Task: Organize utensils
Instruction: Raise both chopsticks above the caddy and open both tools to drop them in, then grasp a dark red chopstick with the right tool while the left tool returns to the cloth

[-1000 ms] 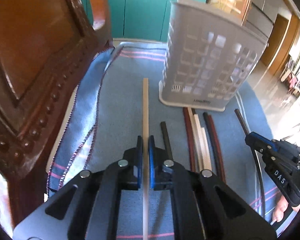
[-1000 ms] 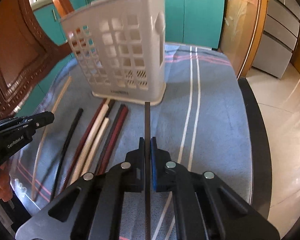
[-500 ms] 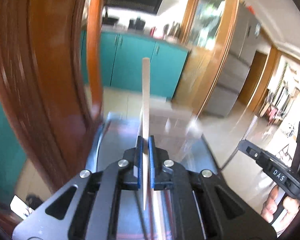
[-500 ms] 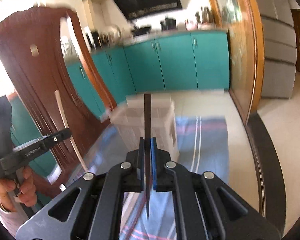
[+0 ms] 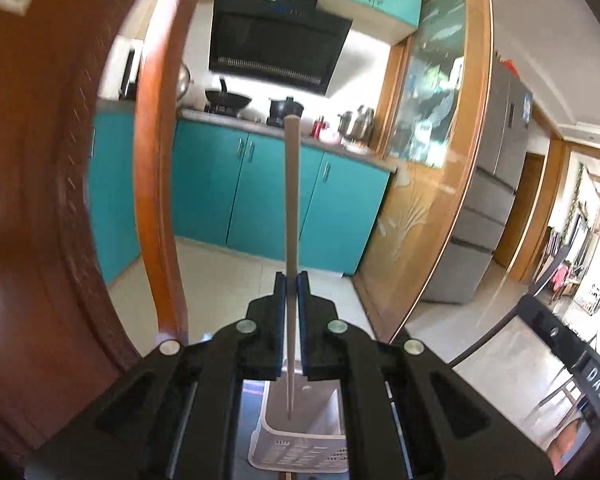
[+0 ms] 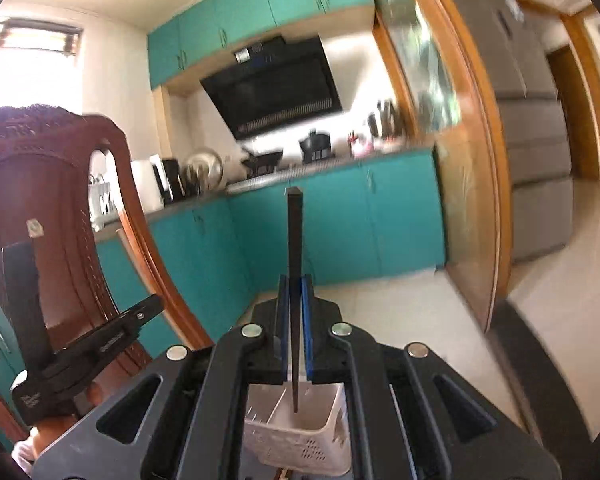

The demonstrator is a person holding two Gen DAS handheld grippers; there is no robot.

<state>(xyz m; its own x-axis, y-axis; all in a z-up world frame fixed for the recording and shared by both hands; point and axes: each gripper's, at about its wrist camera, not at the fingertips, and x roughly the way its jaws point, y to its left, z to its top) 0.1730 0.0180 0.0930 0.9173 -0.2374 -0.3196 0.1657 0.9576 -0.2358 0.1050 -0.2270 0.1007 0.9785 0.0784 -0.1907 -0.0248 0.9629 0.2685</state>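
My left gripper (image 5: 291, 280) is shut on a pale wooden chopstick (image 5: 291, 200) and holds it upright, its lower tip hanging over the open top of the white slotted basket (image 5: 300, 452) below. My right gripper (image 6: 295, 282) is shut on a black chopstick (image 6: 295, 240), also upright, with its lower tip above the same basket (image 6: 300, 444). The left gripper's body shows at the left of the right wrist view (image 6: 80, 352). The right gripper's body shows at the right edge of the left wrist view (image 5: 572, 356). The other chopsticks on the table are out of view.
A carved wooden chair back (image 5: 40, 200) stands close on the left and also shows in the right wrist view (image 6: 60, 200). Teal kitchen cabinets (image 5: 260, 200), a range hood and a fridge (image 6: 540, 140) lie beyond. A wooden glass door frame (image 5: 460, 160) is on the right.
Both grippers have lifted their chopsticks off the blue cloth and tilted them upright. The views have swung from the table up to the kitchen, and the basket now lies under both tips.
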